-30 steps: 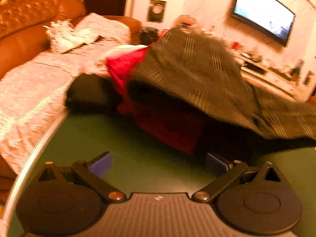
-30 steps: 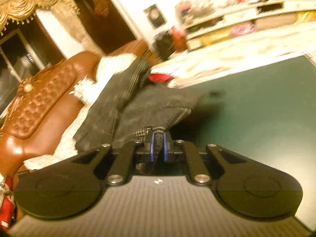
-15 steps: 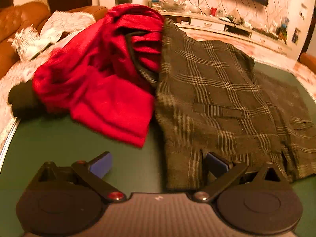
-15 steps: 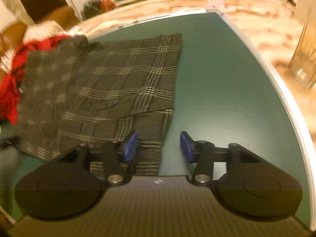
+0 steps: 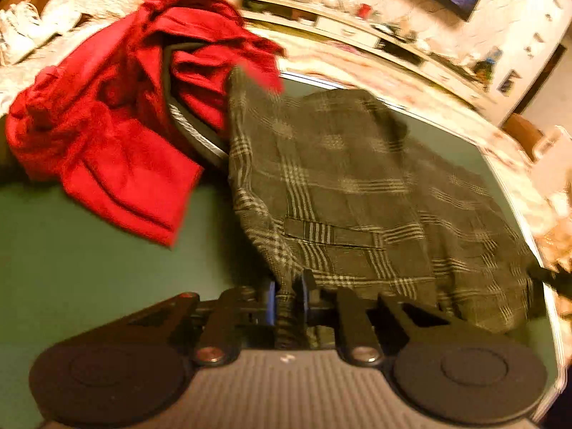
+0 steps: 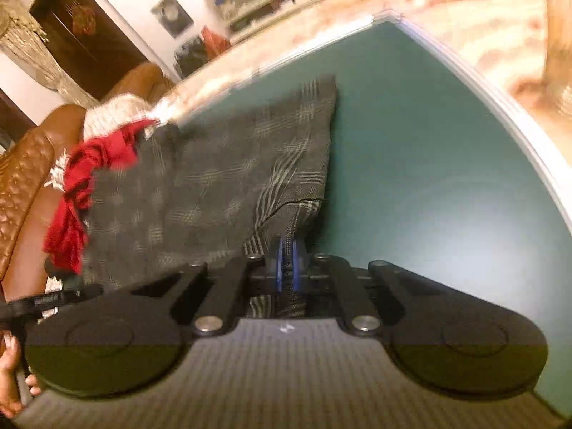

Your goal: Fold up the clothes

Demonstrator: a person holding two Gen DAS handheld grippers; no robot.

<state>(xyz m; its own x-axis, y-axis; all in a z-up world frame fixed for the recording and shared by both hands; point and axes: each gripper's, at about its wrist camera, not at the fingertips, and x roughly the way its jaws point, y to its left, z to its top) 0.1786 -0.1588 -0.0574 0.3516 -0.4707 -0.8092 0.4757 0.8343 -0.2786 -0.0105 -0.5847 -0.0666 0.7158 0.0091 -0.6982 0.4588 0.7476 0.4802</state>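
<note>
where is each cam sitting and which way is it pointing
Left wrist: on the left gripper, looking along its fingers over the plaid garment toward the red garment and TV wall; only the gripper shows.
Right wrist: on the right gripper, facing the sofa across the green table; a hand shows at lower left.
Shared: both garments, table; each gripper pinches the plaid edge.

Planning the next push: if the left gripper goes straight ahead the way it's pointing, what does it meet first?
The plaid garment it already pinches; the left gripper would push into that cloth first. The red garment lies off left.
</note>
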